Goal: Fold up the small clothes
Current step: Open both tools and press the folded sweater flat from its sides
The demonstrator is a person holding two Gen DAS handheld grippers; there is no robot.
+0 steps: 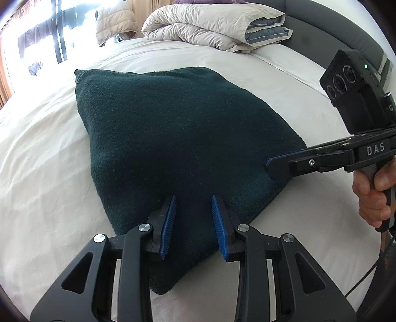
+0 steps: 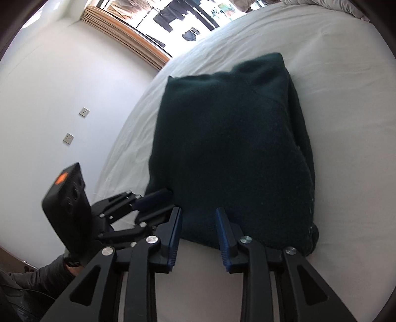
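Observation:
A dark green knit garment (image 1: 178, 138) lies folded into a thick rectangle on the white bed sheet (image 1: 44, 153). My left gripper (image 1: 193, 198) hangs over its near corner with the blue pads apart; the cloth lies below them and is not pinched. In the right wrist view the same garment (image 2: 230, 148) fills the middle. My right gripper (image 2: 198, 211) stands open at its near edge, with nothing pressed between the pads. The right gripper (image 1: 272, 164) reaches the garment's right edge in the left wrist view. The left gripper (image 2: 154, 201) sits at the garment's near left corner.
A folded cream duvet (image 1: 215, 27) and a puffy cream bundle (image 1: 116, 22) lie at the head of the bed, against a dark grey headboard (image 1: 321, 37). A bright window (image 2: 153, 27) and a white wall with sockets (image 2: 84, 112) are beyond. A hand (image 1: 373, 193) holds the right gripper's handle.

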